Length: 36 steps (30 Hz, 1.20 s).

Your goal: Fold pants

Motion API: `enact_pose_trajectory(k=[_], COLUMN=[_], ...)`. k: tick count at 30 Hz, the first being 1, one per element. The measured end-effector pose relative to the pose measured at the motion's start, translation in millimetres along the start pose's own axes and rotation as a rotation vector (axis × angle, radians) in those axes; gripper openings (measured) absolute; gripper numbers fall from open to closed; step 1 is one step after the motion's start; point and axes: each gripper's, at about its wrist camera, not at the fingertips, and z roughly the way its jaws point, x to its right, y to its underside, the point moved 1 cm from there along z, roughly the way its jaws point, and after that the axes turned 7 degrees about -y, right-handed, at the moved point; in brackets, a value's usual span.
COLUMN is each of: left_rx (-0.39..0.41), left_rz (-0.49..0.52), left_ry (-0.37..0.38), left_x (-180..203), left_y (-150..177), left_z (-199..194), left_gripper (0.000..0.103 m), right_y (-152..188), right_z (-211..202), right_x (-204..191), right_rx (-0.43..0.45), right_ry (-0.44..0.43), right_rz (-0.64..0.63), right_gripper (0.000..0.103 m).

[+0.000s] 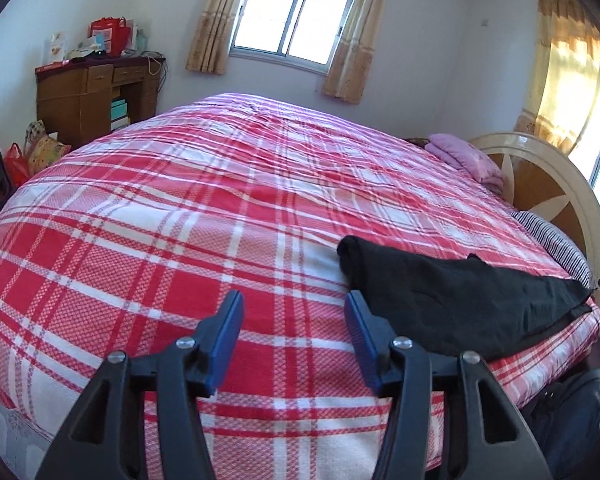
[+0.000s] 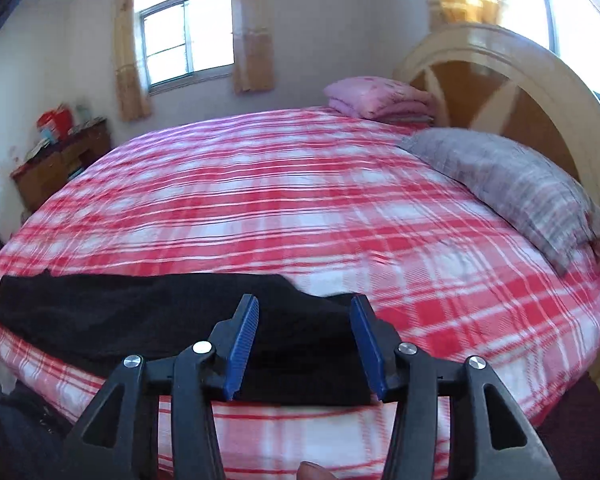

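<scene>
Black pants (image 1: 456,300) lie flat along the near edge of a bed with a red and white plaid cover (image 1: 204,208). In the left wrist view my left gripper (image 1: 294,304) is open and empty, over bare cover just left of the pants' end. In the right wrist view the pants (image 2: 148,316) stretch from far left to centre. My right gripper (image 2: 304,308) is open and empty, held above their right end.
A grey striped pillow (image 2: 512,188) and folded pink bedding (image 2: 380,98) lie by the curved headboard (image 2: 540,92). A wooden desk (image 1: 92,96) with clutter stands at the far left wall, bags (image 1: 32,156) on the floor beside it. The bed edge drops off below the pants.
</scene>
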Motion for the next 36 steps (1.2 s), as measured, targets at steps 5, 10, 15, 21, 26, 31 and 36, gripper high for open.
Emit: enact_pose_trajectory(k=[5, 10, 15, 21, 26, 31, 36], left_rx=[-0.032, -0.173, -0.211, -0.189, -0.191, -0.207, -0.209], left_rz=[0.068, 0.11, 0.091, 0.096, 0.02, -0.105, -0.161], left_ry=[0.032, 0.012, -0.017, -0.006, 0.014, 0.016, 0.054], left_x=[38.3, 72.8, 74.9, 81.2, 78.8, 57.6, 46.5], left_y=[-17.8, -26.7, -25.4, -37.6, -50.0, -53.0, -43.0], left_z=[20.5, 64.0, 77.9, 60.7, 61.1, 90.2, 94.8], left_gripper=[0.055, 0.054, 0.035, 0.012, 0.012, 0.012, 0.012], right_y=[-14.8, 0.4, 30.9, 46.3, 47.0, 52.2, 59.8], right_z=[35.8, 68.9, 97.5, 113.8, 116.7, 121.7, 128.3], right_x=[-117.9, -226.6, -300.3, -324.8, -331.0, -339.9, -347.2], right_rx=[-0.058, -0.129, -0.188, -0.213, -0.215, -0.222, -0.249], right_ry=[-0.145, -0.329, -0.45, -0.477, -0.478, -0.483, -0.494], right_rz=[-0.233, -0.429, -0.545, -0.549, -0.541, -0.545, -0.55], right_gripper=[0.05, 0.05, 0.05, 0.05, 0.05, 0.05, 0.05])
